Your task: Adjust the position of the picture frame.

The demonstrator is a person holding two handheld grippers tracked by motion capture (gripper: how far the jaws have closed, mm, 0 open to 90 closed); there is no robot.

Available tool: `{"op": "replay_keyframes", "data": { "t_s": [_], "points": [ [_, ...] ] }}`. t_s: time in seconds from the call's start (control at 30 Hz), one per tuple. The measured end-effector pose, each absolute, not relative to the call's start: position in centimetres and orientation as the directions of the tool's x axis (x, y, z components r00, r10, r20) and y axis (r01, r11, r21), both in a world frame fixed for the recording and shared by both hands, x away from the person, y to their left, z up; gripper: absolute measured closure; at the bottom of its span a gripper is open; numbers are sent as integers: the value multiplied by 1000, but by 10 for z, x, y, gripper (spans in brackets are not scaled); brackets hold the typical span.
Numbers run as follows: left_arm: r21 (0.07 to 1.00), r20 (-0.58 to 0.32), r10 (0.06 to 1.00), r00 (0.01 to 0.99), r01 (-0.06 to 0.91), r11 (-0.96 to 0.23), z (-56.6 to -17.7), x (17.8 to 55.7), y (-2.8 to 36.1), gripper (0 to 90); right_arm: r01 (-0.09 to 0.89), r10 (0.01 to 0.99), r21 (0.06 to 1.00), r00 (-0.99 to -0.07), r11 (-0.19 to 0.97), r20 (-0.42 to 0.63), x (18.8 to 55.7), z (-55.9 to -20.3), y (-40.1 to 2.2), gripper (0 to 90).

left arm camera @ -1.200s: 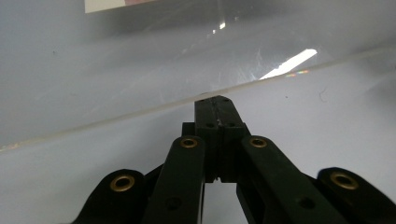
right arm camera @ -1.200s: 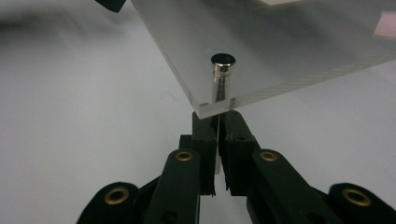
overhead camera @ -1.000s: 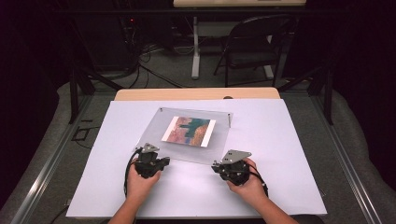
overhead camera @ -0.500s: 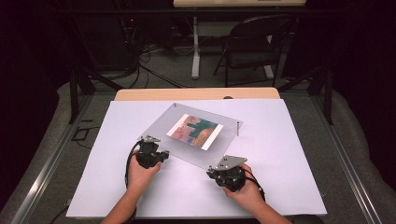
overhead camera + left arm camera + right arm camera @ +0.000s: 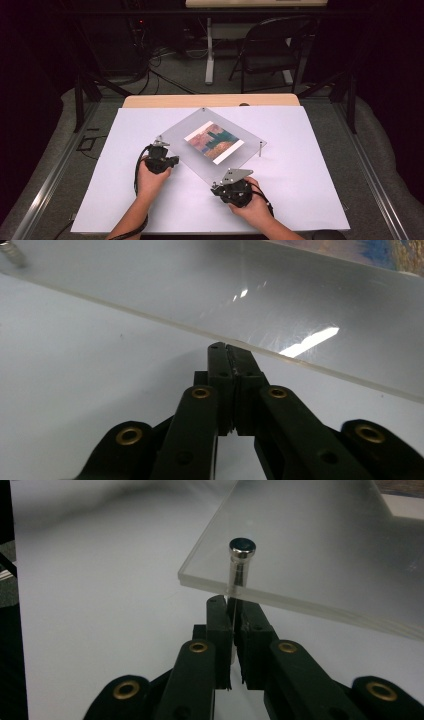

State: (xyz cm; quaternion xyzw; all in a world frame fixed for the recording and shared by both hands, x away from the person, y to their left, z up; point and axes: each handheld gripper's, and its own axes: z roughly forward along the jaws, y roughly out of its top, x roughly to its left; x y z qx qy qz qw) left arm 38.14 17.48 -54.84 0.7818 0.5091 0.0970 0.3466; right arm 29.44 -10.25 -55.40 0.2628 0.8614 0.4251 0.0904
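Dark room, white surface (image 5: 310,165). Clear frame (image 5: 210,142) with picture now turned cornerwise, mid-surface. Right gripper (image 5: 231,611) fingers pinch metal post (image 5: 241,565) at near corner. Left gripper (image 5: 230,356) fingers pressed together, tips at frame edge. Likely turning frame.

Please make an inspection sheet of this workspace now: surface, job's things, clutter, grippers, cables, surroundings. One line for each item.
Surface: white sheet over a wooden table.
Job's things: clear acrylic frame holding a colourful picture, lying diagonally, raised on metal pins; one metal pin at the near corner.
Clutter: nothing seen.
Grippers: left gripper shut, tips at the frame's edge; right gripper shut on the metal pin's stem.
Cables: black cable loops from the left gripper.
Surroundings: dark folding chair, floor cables, dark curtains.
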Motion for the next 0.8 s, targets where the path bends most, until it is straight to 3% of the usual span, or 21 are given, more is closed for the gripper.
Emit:
{"op": "replay_keyframes", "data": {
  "t_s": [0.13,0.2,0.4,0.53,0.57,0.67,0.8],
  "points": [
    [657,-192,864,465,715,-238,-547,372,179,824,385,532,777,-843,498,76,295,-559,-103,843],
    [668,-193,860,473,705,-238,-545,363,180,737,393,522,772,-848,499,95,294,-558,-107,751],
    [686,-212,831,514,684,-248,-540,344,174,634,387,529,767,-846,512,74,287,-553,-122,694],
    [708,-210,807,551,655,-263,-539,327,167,489,413,573,788,-814,457,93,279,-545,-144,562],
    [711,-207,798,567,647,-276,-539,324,166,489,413,573,788,-814,457,93,279,-545,-144,562],
    [737,-191,776,601,610,-291,-540,313,160,424,377,620,803,-785,462,12,277,-539,-159,443],
    [759,-154,744,650,560,-332,-541,302,152,387,397,677,816,-736,420,10,281,-537,-174,369]
  ]
}}
